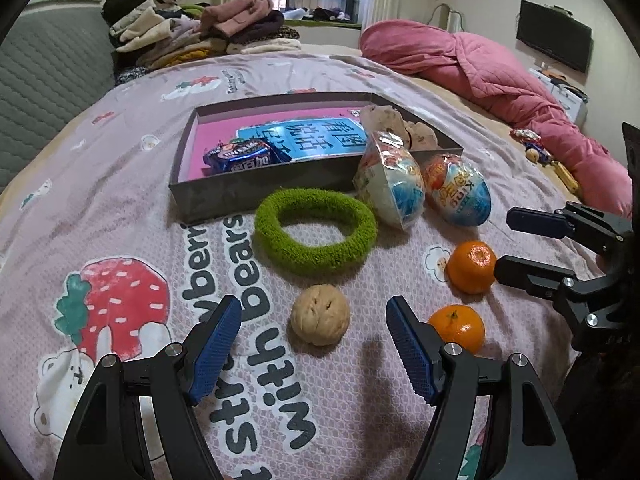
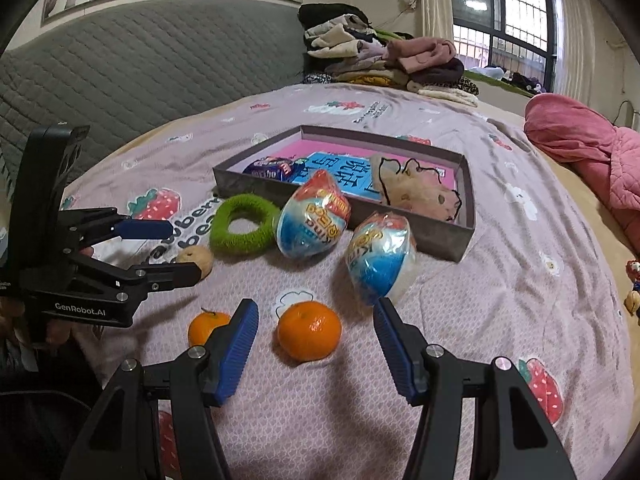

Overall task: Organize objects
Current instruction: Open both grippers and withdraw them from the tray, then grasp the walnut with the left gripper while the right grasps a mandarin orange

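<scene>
With the grey tray (image 1: 256, 196) on the bedspread (image 1: 120, 208) taken as reference, a green ring (image 1: 316, 236) and two wrapped toy eggs (image 1: 390, 188) (image 1: 456, 190) are found against its near wall, while a walnut (image 1: 320, 315) and two tangerines (image 1: 471, 267) (image 1: 457, 327) are located further toward the cameras. The left gripper (image 1: 314, 344) is held wide apart and empty, with the walnut just ahead of its fingers. The right gripper (image 2: 316, 336) is held partly apart, untouching, with the larger tangerine (image 2: 309, 330) between its blue pads (image 2: 236, 354).

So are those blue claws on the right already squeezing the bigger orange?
Apart. In the right wrist view the mandarin sits on the bedsheet between the open right gripper fingers, with sheet showing on both sides.
</scene>
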Motion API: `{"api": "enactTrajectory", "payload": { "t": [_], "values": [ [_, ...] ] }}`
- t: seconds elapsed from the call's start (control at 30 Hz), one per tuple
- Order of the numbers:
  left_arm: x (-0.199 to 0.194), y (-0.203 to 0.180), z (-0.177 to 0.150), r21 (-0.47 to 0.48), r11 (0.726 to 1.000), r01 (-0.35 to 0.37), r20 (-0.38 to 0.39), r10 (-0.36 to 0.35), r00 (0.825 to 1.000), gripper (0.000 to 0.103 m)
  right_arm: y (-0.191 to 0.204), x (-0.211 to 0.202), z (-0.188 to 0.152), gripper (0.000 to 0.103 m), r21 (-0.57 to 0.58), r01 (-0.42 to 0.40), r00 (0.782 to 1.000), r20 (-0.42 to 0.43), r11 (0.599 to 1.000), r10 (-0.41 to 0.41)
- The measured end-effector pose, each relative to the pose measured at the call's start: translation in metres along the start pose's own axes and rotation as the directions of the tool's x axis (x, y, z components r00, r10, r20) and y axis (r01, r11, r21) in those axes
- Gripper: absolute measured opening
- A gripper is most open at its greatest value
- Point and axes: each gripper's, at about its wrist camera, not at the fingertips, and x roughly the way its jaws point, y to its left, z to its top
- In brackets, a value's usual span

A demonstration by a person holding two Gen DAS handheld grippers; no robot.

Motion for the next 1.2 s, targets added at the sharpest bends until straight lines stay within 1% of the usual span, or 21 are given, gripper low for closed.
{"api": "enactTrajectory", "payload": {
  "t": [0.17, 0.33, 0.43, 0.57, 0.77, 0.9, 0.97, 1.03, 1.1, 1.17, 1.2],
  "values": [
    [0.001, -0.002, 0.0, -0.004, 1.0, 0.001, -0.002, -0.001, 1.0, 0.076, -0.002, 0.006, -0.003, 0.059, 0.004, -0.002, 1.0, -0.021, 1.0, 0.002],
    [0.004, -0.001, 0.002, -0.034, 0.999, 0.006, 0.003, -0.006, 1.0, 0.076, 0.002, 0.013, -0.005, 0.059, -0.014, 0.014, 0.999, -0.034, 1.0, -0.014],
    [0.008, -0.001, 0.003, -0.049, 0.999, 0.02, -0.01, -0.021, 1.0, 0.076, 0.003, 0.016, -0.007, 0.059, -0.018, 0.017, 0.999, -0.043, 1.0, -0.018],
    [0.012, -0.003, 0.001, -0.04, 0.999, 0.014, -0.024, -0.015, 1.0, 0.076, 0.003, 0.019, -0.009, 0.059, -0.016, 0.018, 0.998, -0.052, 1.0, -0.019],
    [0.018, -0.004, -0.001, -0.047, 0.999, 0.011, -0.041, -0.013, 0.999, 0.075, 0.007, 0.024, -0.009, 0.053, -0.032, 0.021, 0.998, -0.06, 0.999, -0.023],
    [0.02, -0.004, 0.0, -0.05, 0.999, 0.008, -0.043, -0.01, 0.999, 0.069, 0.008, 0.029, -0.009, 0.051, -0.034, 0.018, 0.997, -0.075, 0.999, -0.02],
    [0.022, -0.005, 0.001, -0.049, 0.999, 0.003, -0.045, -0.005, 0.999, 0.068, 0.009, 0.03, -0.01, 0.051, -0.037, 0.019, 0.997, -0.078, 0.999, -0.021],
    [0.023, -0.005, 0.002, -0.056, 0.998, -0.003, -0.05, 0.001, 0.999, 0.065, 0.01, 0.032, -0.01, 0.051, -0.038, 0.019, 0.996, -0.082, 0.999, -0.022],
    [0.025, -0.005, 0.003, -0.06, 0.998, -0.003, -0.055, -0.001, 0.998, 0.054, 0.011, 0.034, -0.009, 0.048, -0.038, 0.019, 0.996, -0.086, 0.999, -0.022],
    [0.025, -0.005, 0.005, -0.069, 0.998, 0.0, -0.056, -0.004, 0.998, 0.05, 0.012, 0.036, -0.008, 0.045, -0.04, 0.02, 0.996, -0.089, 0.999, -0.023],
    [0.026, -0.006, 0.006, -0.073, 0.997, 0.005, -0.06, -0.01, 0.998, 0.046, 0.013, 0.036, -0.007, 0.044, -0.045, 0.023, 0.996, -0.088, 0.999, -0.027]
  ]
}}
